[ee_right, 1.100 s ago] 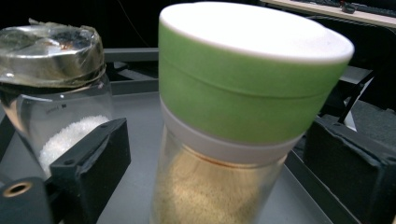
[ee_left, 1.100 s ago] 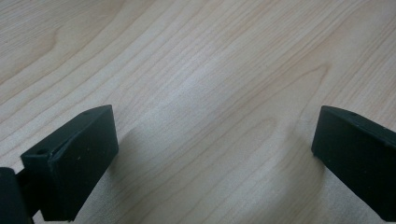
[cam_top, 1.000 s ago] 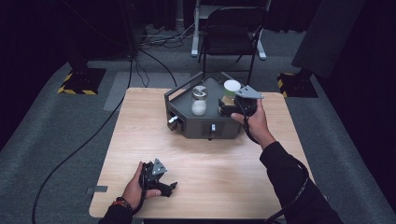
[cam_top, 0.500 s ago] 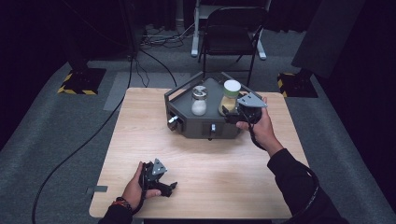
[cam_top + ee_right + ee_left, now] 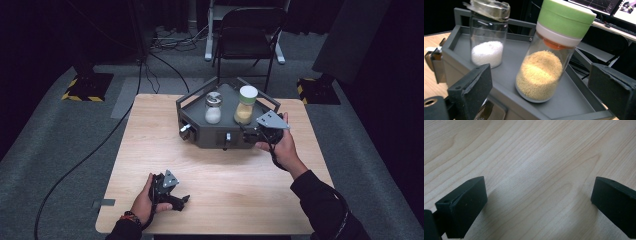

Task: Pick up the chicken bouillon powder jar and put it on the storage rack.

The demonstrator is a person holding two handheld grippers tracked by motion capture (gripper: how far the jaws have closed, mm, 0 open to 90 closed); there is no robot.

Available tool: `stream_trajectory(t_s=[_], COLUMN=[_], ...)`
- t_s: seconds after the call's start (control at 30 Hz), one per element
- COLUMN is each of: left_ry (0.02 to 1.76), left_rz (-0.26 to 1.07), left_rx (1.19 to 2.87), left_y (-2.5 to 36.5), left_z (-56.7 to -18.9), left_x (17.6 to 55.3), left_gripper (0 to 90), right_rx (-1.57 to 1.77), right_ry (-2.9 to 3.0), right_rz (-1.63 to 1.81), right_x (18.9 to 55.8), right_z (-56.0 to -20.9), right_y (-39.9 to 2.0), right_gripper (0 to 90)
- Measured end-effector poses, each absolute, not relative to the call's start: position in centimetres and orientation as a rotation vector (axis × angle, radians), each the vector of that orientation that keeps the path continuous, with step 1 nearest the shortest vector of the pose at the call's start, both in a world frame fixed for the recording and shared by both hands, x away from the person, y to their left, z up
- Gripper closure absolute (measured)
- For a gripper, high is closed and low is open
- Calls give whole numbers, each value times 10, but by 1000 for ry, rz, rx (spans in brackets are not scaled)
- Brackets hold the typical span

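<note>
A grey tray-topped box [image 5: 210, 136] stands at the table's far middle. On it are a glass jar of white grains [image 5: 213, 108] with a metal lid and a jar of yellow grains [image 5: 246, 105] with a green cap. My right gripper [image 5: 256, 131] is at the box's front right corner, open. In the right gripper view its jaws [image 5: 540, 86] stand wide, apart from the yellow jar [image 5: 544, 62] upright just ahead; the white jar [image 5: 487, 52] is further left on the tray [image 5: 576, 100]. My left gripper [image 5: 181, 201] rests open on the near left of the table, nothing between its jaws [image 5: 539, 195].
The wooden table [image 5: 150, 135] has bare room left of and in front of the box. Small knobs [image 5: 186, 128] [image 5: 227, 136] stick out of the box's front faces. A folding chair [image 5: 250, 25] and cables [image 5: 165, 65] are on the floor behind.
My right gripper has drawn back and down from over the tray's rear right to the box's front right corner, uncovering the yellow jar. The left gripper has stayed put.
</note>
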State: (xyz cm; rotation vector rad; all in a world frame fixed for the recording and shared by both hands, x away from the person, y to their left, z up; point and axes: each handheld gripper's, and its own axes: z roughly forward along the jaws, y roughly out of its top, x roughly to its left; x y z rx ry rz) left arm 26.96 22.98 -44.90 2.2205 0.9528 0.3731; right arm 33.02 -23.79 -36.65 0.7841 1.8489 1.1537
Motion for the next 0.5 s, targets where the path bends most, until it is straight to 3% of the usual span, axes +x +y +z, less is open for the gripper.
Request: stream_trajectory(t_s=[0.5], left_ry=[953], left_rz=[373], left_rx=[2221], left_y=[230], left_z=[-449], left_x=[270], left_gripper=[0], right_rx=[692], right_ry=[1858], right_rz=[1167], right_x=[307], right_z=[-383], right_y=[-246], right_gripper=[53])
